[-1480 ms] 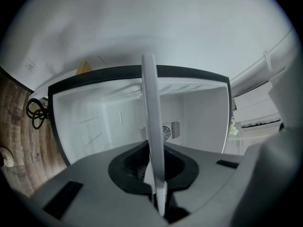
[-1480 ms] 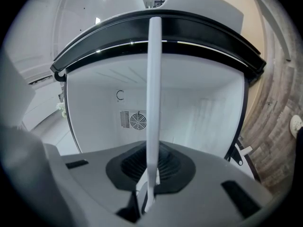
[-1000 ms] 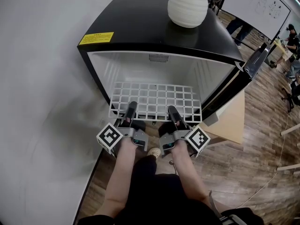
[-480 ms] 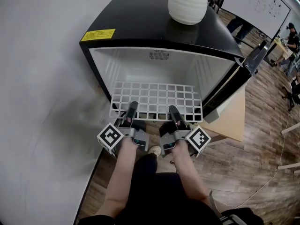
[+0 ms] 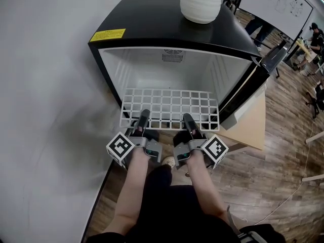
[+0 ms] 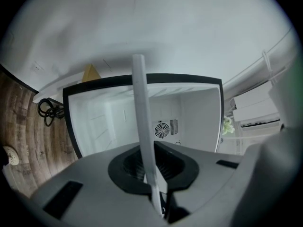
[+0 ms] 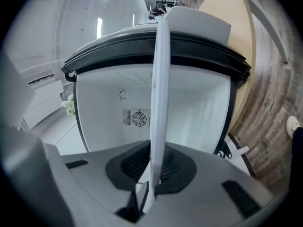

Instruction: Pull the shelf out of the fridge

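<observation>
- Forearms (image 5: 132, 186) run up from the bottom of the head view, one behind each gripper. A shoe (image 5: 168, 162) shows on the floor (image 5: 273, 186) between them, behind the fingers.
- Marker cubes: one (image 5: 120, 148) sits outboard-left behind the left fingers, the other (image 5: 215, 150) outboard-right behind the right fingers.
- Left gripper (image 5: 143, 117): fingers at a narrow gap, clamped on the front rim of the shelf (image 5: 169, 105). In the left gripper view the white rim bar runs straight through the pads.
- Right gripper (image 5: 187, 119): same story. Narrow gap, pads pinching the same rim, just right of the left fingers. Both grippers point roughly level into the opening.
- The shelf is a white wire grid. Its front rim is in both sets of fingers and sticks out past the lower lip of the fridge (image 5: 152, 22). The rest reaches forward from the fingertips into the cavity.
- Past the shelf, the white interior and a fan grille (image 5: 172, 56) on the back wall, dead ahead of the fingers.
- Door (image 5: 255, 85) is swung open, ahead-right of the right fingers, with a tan board (image 5: 250, 125) just beyond it.
- On the black top, above and beyond the fingers: a yellow label (image 5: 107, 35) toward the left corner and a ribbed white vase (image 5: 201, 1) toward the right.
- Farthest out, to the right: a whiteboard (image 5: 283, 4).
</observation>
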Motion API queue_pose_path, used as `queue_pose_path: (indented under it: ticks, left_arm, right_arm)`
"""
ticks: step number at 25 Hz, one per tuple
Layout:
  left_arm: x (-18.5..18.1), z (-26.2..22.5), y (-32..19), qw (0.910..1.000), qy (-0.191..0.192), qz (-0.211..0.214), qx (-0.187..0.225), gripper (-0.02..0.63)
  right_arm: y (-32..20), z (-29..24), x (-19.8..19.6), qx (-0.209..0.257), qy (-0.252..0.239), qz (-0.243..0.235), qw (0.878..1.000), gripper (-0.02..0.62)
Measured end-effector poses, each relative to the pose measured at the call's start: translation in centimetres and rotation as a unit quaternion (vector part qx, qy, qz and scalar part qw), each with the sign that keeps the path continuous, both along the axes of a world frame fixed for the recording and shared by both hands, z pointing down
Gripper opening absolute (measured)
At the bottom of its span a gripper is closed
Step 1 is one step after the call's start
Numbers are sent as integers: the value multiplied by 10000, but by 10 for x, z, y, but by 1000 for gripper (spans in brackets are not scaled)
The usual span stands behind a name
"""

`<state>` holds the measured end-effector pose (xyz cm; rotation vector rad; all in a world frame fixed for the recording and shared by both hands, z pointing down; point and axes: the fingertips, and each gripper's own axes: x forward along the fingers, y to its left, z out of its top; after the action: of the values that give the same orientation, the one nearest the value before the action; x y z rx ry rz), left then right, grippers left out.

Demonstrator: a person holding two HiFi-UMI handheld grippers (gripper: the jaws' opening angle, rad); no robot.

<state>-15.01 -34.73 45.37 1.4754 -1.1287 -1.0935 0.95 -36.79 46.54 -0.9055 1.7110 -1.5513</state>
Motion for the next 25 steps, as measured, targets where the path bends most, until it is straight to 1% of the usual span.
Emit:
queue_pose_path:
  ticks: [3, 6, 7, 8, 9, 10, 15, 20, 25]
  left_arm:
    - [-1, 0, -1, 10000, -29, -41, -18, 28]
    - [0, 3, 2, 9999, -33, -88, -95, 35]
    - [2, 5, 7, 9999, -60, -77, -130, 52]
    - [5, 7, 13, 9998, -77, -46, -151, 82]
    - [8, 7, 19, 9999, -74, 0, -154, 119]
    - [10, 7, 23, 9999, -61, 52, -142, 139]
    - [19, 8, 28, 9995, -108, 286, -40, 172]
    - [27, 9, 42, 9981, -416, 449, 82, 173]
    - [26, 14, 56, 9947, -909, 476, -19, 173]
  right_arm:
    - [1, -1, 1, -34, -105, 19, 9999, 12]
    - [7, -2, 3, 26, -216, 26, 9998, 14]
    - [12, -3, 4, 67, -271, 10, 9996, 19]
    - [18, -4, 4, 113, -327, -14, 9994, 36]
    - [23, -5, 4, 155, -365, -41, 9992, 65]
    - [26, -7, 3, 187, -378, -62, 9991, 85]
    - [26, -7, 2, 214, -297, -44, 9993, 86]
    - [37, 0, 11, 234, -187, 40, 9995, 86]
    - [48, 5, 19, 234, -61, 85, 9997, 86]
